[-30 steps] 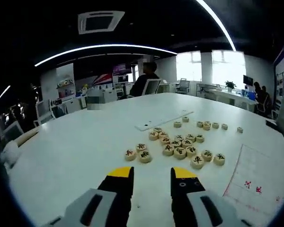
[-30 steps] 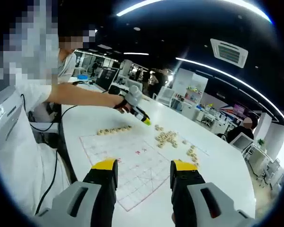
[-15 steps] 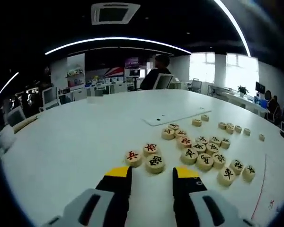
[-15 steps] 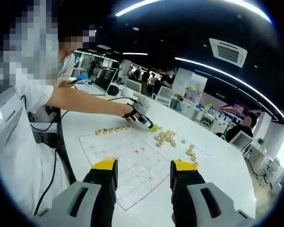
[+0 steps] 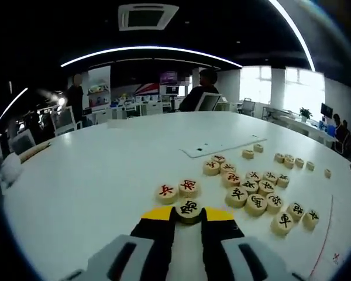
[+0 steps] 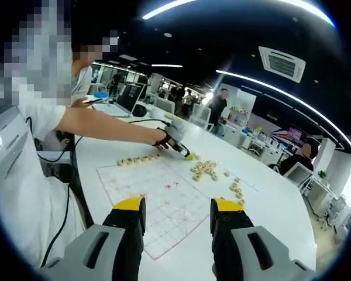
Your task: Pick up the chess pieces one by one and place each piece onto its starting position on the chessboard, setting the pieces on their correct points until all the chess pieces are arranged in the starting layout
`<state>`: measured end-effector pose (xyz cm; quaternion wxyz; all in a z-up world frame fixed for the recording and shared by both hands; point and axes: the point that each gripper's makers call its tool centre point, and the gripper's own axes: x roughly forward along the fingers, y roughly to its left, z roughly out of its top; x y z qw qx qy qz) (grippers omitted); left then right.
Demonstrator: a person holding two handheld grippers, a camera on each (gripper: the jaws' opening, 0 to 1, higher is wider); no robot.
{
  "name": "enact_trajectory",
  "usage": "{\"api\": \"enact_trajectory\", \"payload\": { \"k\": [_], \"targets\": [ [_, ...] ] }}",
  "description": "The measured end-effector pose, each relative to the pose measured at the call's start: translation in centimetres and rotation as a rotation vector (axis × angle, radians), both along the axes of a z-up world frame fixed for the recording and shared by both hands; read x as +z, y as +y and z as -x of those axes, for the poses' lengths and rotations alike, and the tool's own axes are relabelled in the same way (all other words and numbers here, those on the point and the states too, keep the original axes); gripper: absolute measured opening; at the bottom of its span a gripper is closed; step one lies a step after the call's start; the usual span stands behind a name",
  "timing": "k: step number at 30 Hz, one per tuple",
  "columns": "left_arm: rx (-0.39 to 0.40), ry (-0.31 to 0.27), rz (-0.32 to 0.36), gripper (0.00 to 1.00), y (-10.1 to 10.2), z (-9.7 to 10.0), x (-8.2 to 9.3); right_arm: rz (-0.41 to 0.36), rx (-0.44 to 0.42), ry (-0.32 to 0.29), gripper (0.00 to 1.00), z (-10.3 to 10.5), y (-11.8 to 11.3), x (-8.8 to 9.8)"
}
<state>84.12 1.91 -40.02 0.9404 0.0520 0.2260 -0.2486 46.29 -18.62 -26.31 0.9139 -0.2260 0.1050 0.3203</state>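
Left tongs [image 5: 189, 214] pinching a chess piece [image 5: 189, 208] | my right tongs [image 6: 176, 214] spread above chessboard [image 6: 164, 202] | white table [image 5: 93, 175], dim office, ceiling strip lights [image 5: 152, 51].

Dim room, bright ceiling strips [image 5: 146, 51], window glare, edges bent by fisheye.

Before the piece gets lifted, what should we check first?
1. Left gripper shut on the piece: ok, its jaws sit on both sides.
2. Neighbours clear: ok, the two nearest pieces lie apart from it.
3. Which piece it is: cannot tell, the mark is too small to read.
4. Board free to take it: ok, most points are bare; a row of pieces sits at its far edge.
5. Right gripper out of the way: ok, open, holding nothing, over the board's near side.
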Motion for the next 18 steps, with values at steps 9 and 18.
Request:
{"api": "enact_trajectory", "payload": {
  "k": [9, 18],
  "targets": [
    [-0.181, -0.039, -0.124, 0.20, -0.2, 6.0, 2.2, 0.004, 0.005, 0.001, 0.45, 0.2, 0.1, -0.1],
    [-0.302, -0.069, -0.063, 0.20, 0.1, 14.1, 5.4, 0.008, 0.014, -0.004, 0.45, 0.4, 0.6, 0.1]
  ]
}}
